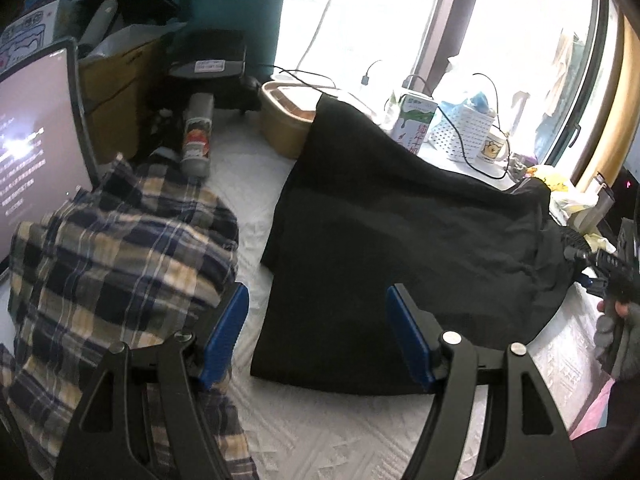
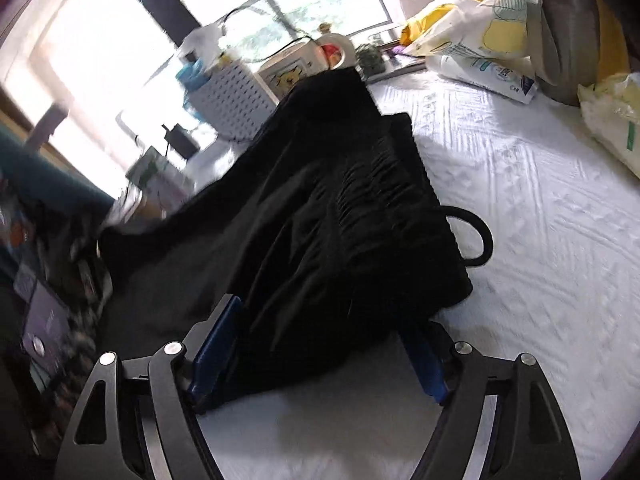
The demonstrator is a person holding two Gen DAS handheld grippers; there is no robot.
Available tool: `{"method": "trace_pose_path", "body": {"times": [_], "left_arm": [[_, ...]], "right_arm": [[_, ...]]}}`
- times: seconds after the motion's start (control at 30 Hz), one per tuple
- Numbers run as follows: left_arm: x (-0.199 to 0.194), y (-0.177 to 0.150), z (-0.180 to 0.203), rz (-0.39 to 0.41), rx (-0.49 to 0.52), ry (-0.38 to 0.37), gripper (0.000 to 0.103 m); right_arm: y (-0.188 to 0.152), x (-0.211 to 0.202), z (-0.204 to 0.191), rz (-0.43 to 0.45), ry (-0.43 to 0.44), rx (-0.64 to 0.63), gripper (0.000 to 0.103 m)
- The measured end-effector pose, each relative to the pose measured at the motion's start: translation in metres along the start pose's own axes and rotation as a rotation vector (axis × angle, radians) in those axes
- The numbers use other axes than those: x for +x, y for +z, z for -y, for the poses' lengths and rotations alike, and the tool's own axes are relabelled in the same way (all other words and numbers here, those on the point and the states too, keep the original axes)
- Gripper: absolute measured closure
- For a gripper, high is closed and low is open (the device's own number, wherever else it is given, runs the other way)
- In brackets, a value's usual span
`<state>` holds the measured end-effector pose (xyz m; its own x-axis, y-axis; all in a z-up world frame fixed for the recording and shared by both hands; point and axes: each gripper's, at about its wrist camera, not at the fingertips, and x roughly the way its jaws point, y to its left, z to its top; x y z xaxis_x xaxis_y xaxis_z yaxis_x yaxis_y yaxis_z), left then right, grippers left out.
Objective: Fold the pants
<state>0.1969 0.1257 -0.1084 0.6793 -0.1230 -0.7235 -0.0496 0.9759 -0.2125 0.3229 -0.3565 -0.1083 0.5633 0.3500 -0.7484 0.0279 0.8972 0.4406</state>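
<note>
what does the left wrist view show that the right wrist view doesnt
Only the left wrist view shows the plaid garment heaped left of the black pants, the lit screen, the spray can, the brown tub and the open left gripper above the white cover.

Only the right wrist view shows the pants' gathered waistband, the drawstring loop, the white and yellow bags and the open right gripper straddling the pants' near edge.

Both show the black pants, the white basket, the bear mug and the window.

The pants [image 1: 400, 240] were matt black cloth (gathered at the waistband); the surface [image 2: 520, 208] wore white textured quilting; the shirt [image 1: 120, 248] was soft plaid.
</note>
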Motion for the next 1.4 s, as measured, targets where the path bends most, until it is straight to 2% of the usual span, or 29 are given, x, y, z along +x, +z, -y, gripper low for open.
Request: {"method": "trace_pose_path", "body": {"times": [0.03, 0.07, 0.1, 0.2, 0.43, 0.53, 0.67, 0.77, 0.83, 0.87, 0.9, 0.97, 1.0, 1.07, 1.13, 1.27, 1.33, 1.37, 1.4], "left_arm": [[0.001, -0.001, 0.0, -0.003, -0.001, 0.002, 0.032], [0.001, -0.001, 0.002, -0.007, 0.001, 0.006, 0.032], [0.002, -0.001, 0.002, -0.01, 0.004, 0.008, 0.032], [0.001, -0.001, 0.008, -0.013, 0.023, 0.01, 0.032], [0.005, 0.002, 0.025, -0.026, 0.06, 0.006, 0.032], [0.011, 0.001, 0.039, -0.05, 0.079, -0.03, 0.032], [0.028, -0.006, 0.057, -0.102, 0.104, -0.107, 0.032], [0.051, -0.012, 0.057, -0.149, 0.063, -0.106, 0.032], [0.053, -0.011, 0.058, -0.113, 0.06, -0.077, 0.032], [0.055, -0.009, 0.058, -0.115, 0.06, -0.066, 0.032], [0.056, -0.008, 0.06, -0.113, 0.062, -0.066, 0.032], [0.061, -0.006, 0.064, -0.11, 0.093, -0.054, 0.033], [0.062, -0.005, 0.066, -0.11, 0.104, -0.048, 0.05], [0.066, -0.003, 0.07, -0.116, 0.134, -0.032, 0.094], [0.069, 0.0, 0.067, -0.137, 0.138, -0.054, 0.099], [0.058, -0.008, 0.064, -0.176, 0.159, -0.031, 0.1], [0.049, -0.014, 0.06, -0.185, 0.153, -0.022, 0.1], [0.045, -0.017, 0.058, -0.195, 0.159, -0.014, 0.099], [0.043, -0.017, 0.055, -0.21, 0.163, -0.001, 0.094]], "right_arm": [[0.003, 0.003, -0.001, 0.014, -0.006, 0.012, 0.024], [0.005, 0.005, -0.002, 0.019, -0.019, 0.012, 0.038], [0.006, 0.007, -0.001, 0.015, -0.029, 0.013, 0.074], [0.005, 0.011, 0.002, 0.001, -0.029, -0.012, 0.086], [0.007, -0.021, 0.032, 0.018, -0.103, -0.08, 0.089], [0.015, -0.031, 0.053, 0.03, -0.142, -0.075, 0.089], [0.021, -0.026, 0.057, -0.03, -0.155, -0.146, 0.089], [0.015, -0.027, 0.049, -0.034, -0.202, -0.224, 0.079], [0.011, -0.032, 0.048, -0.027, -0.243, -0.249, 0.061], [0.009, -0.037, 0.048, -0.009, -0.259, -0.253, 0.042], [0.008, -0.047, 0.048, 0.025, -0.287, -0.26, 0.033], [0.007, -0.064, 0.047, 0.078, -0.334, -0.275, 0.033], [0.008, -0.072, 0.046, 0.101, -0.357, -0.285, 0.033], [0.011, -0.085, 0.037, 0.156, -0.363, -0.328, 0.033], [0.016, -0.085, 0.017, 0.176, -0.32, -0.432, 0.033], [0.023, -0.054, -0.029, 0.148, -0.219, -0.685, 0.036], [0.029, -0.032, -0.047, 0.111, -0.195, -0.78, 0.056], [0.034, -0.017, -0.055, 0.084, -0.193, -0.824, 0.058], [0.038, -0.007, -0.061, 0.065, -0.186, -0.854, 0.059]]}}
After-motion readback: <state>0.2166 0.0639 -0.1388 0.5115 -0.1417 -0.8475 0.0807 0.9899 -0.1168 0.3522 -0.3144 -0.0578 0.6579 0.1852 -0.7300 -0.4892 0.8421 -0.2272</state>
